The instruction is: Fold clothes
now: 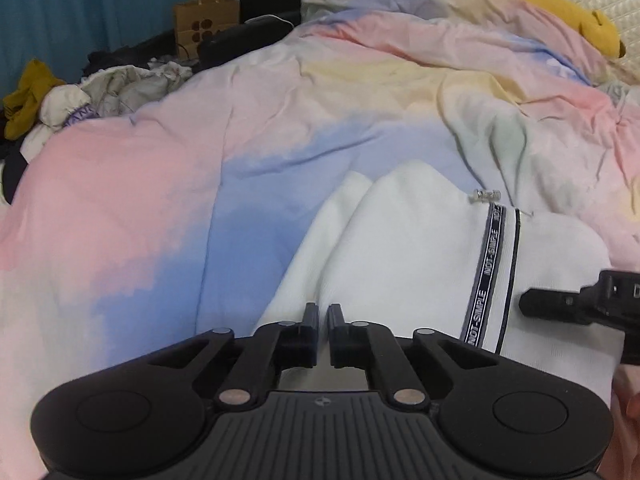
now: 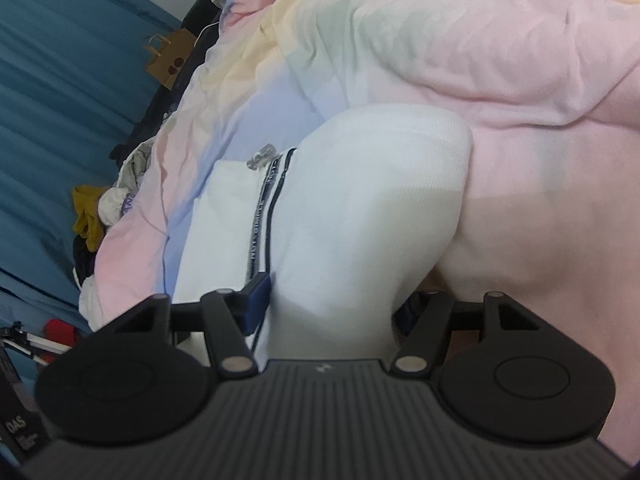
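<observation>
We find one container: a brown paper bag [image 1: 206, 24] with twisted handles, standing at the far edge of the bed beside a blue curtain [image 1: 100, 8]. Its contents cannot be seen; dark round marks are printed on its side.

Legible writing: the white garment [image 1: 400, 248] carries a black tape [image 1: 486, 272] reading "NOT-SIMPLE" repeatedly, with a thin dark stripe just beside it. In the clothes heap [image 1: 80, 104] at the bed's left, a white item shows purple letters, only partly readable. In the right wrist view, a dark object at the lower left bears "DAS".

The garment lies on the pastel duvet [image 1: 160, 184], near the bed's close edge, with a small clear clip [image 1: 485, 195] at the top of the tape. A mustard cloth [image 1: 560, 12] rests by the headboard.

The left gripper [image 1: 323, 322] has its jaws pressed together just over the garment's near edge; we cannot tell whether cloth is caught between them. The right gripper [image 2: 332, 312] has its jaws spread, a bulge of the garment standing between them; whether they press on it we cannot tell.
</observation>
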`<state>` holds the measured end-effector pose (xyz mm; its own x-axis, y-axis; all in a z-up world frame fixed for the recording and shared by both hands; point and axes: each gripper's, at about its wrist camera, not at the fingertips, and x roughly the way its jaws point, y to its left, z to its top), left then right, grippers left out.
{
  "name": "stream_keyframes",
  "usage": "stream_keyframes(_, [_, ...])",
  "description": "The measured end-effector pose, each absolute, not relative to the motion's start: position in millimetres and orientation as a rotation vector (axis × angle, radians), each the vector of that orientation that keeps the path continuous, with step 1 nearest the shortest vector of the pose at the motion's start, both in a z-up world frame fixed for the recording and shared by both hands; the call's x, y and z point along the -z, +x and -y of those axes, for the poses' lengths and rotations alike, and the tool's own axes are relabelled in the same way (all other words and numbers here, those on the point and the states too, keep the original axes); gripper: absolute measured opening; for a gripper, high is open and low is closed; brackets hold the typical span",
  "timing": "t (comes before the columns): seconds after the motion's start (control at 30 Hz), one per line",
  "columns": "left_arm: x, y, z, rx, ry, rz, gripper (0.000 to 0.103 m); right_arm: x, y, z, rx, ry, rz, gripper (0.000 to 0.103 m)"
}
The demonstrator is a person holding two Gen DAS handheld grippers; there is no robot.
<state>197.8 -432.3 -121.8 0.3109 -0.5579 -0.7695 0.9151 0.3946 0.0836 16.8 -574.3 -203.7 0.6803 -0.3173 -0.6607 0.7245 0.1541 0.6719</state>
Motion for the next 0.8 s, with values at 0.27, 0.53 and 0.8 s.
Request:
stream_keyframes(0.27, [90,221,412,0.870,0.463,-0.629,0.003,193,16,579,0.733,1.187,-0.371,0.065])
stream_keyframes(0.53, [122,218,388,0.850,0.441,-0.730,0.028,209,25,592,0.591,1.235,-0.453,0.064])
stream_keyframes(0.8, [84,157,193,0.719,0.128,-0.750,0.051,241,30,624,0.242,1.275,-0.403,0.062])
